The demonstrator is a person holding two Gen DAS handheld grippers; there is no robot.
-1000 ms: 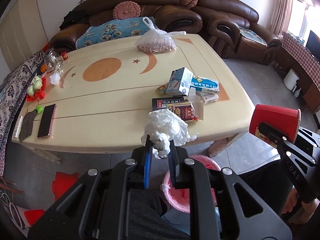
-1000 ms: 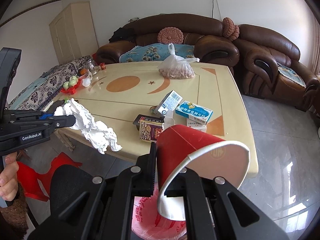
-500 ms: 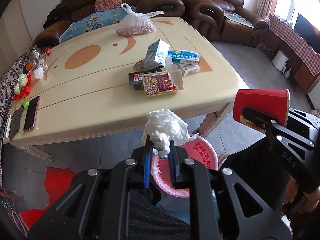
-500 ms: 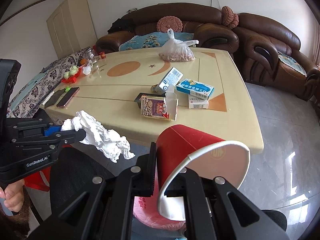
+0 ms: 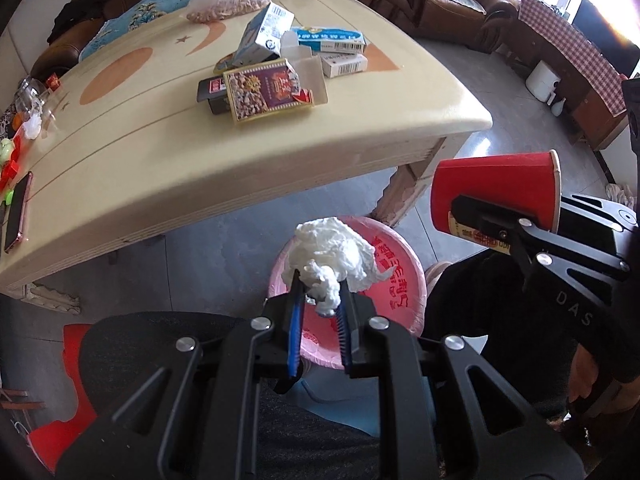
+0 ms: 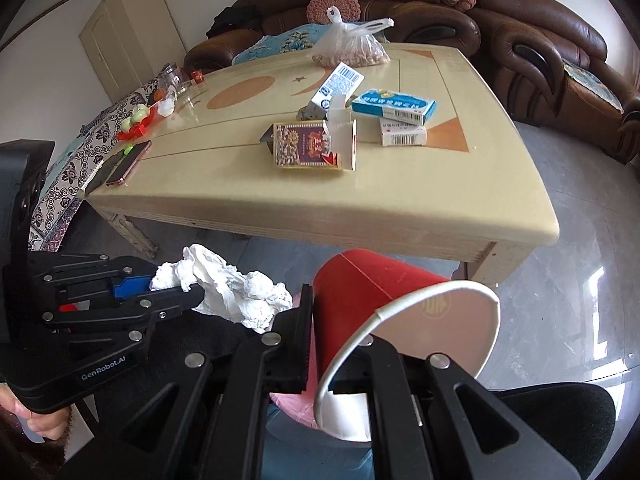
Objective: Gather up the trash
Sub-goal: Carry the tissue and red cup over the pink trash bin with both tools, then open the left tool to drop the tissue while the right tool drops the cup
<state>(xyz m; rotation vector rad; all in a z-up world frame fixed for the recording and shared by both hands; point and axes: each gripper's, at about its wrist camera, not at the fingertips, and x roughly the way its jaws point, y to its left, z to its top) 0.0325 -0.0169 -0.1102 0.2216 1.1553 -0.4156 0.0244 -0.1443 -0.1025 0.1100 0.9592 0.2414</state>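
My left gripper [image 5: 319, 284] is shut on a crumpled white tissue [image 5: 330, 254] and holds it over the pink-bagged trash bin [image 5: 394, 280] on the floor in front of the table. My right gripper [image 6: 340, 340] is shut on a red paper cup [image 6: 360, 292], lying on its side with its white mouth toward the camera. The cup [image 5: 496, 190] hangs to the right of the bin in the left wrist view. The tissue [image 6: 236, 288] and left gripper [image 6: 176, 300] show at the left in the right wrist view, where the bin [image 6: 296, 404] is mostly hidden.
The cream table [image 5: 200, 152] carries several small cartons, among them a snack box [image 5: 268, 90] and a blue-white box [image 6: 394, 106], a bag of nuts [image 6: 352, 50], a phone [image 6: 128, 162] and small items at its far left. Brown sofas [image 6: 520, 40] stand behind. Red stools [image 5: 76, 392] sit low left.
Both grippers have lowered and pulled back from the table. The tissue has moved from in front of the table edge to over the pink bin. The cup stays gripped.
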